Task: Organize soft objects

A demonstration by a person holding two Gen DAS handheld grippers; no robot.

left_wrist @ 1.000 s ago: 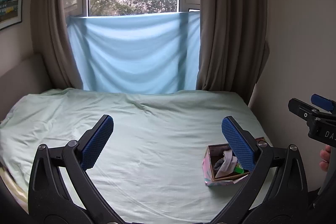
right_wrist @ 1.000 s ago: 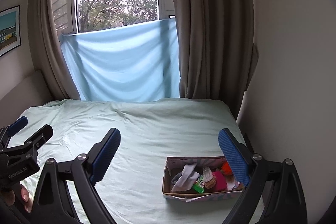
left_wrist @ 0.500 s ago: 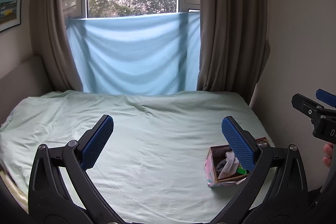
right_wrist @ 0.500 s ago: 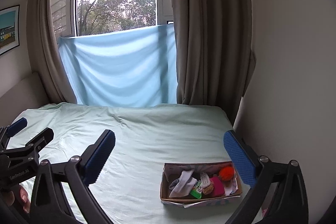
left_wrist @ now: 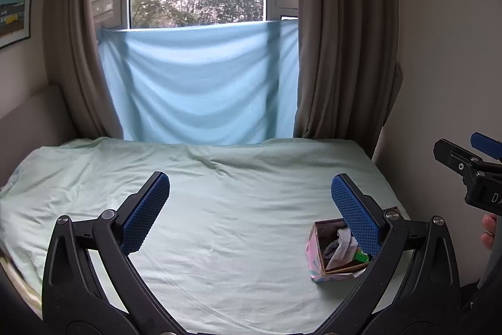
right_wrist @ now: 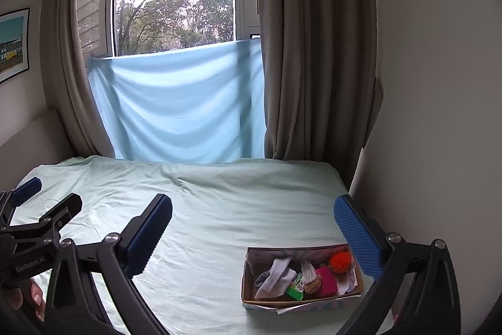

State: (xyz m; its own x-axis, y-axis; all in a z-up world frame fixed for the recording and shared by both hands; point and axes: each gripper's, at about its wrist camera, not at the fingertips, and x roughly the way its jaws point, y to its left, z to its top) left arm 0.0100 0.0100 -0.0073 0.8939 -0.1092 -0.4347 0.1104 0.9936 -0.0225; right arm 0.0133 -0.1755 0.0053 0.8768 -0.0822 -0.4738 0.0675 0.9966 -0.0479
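Both tools, left (left_wrist: 250, 211) and right (right_wrist: 253, 228), hung wide apart, empty; right's just spread, box (right_wrist: 302, 300) below-right, probably packed already.

Ahead of my left claw (left_wrist: 250, 211) the bed (left_wrist: 219, 228) lies bare all the way to the blue cloth (left_wrist: 200, 83) and curtains (left_wrist: 342, 36); nothing blocks a pass there. Low to its right sits the box (left_wrist: 315, 250), partly behind the right finger. My right claw (right_wrist: 253, 231) stands wide apart with nothing between the pads; the box (right_wrist: 266, 300) lies just below and inside its right finger, full of small things. The wall (right_wrist: 439, 115) crowds close on that claw's right. The left claw (right_wrist: 40, 218) hangs beside it on the left.
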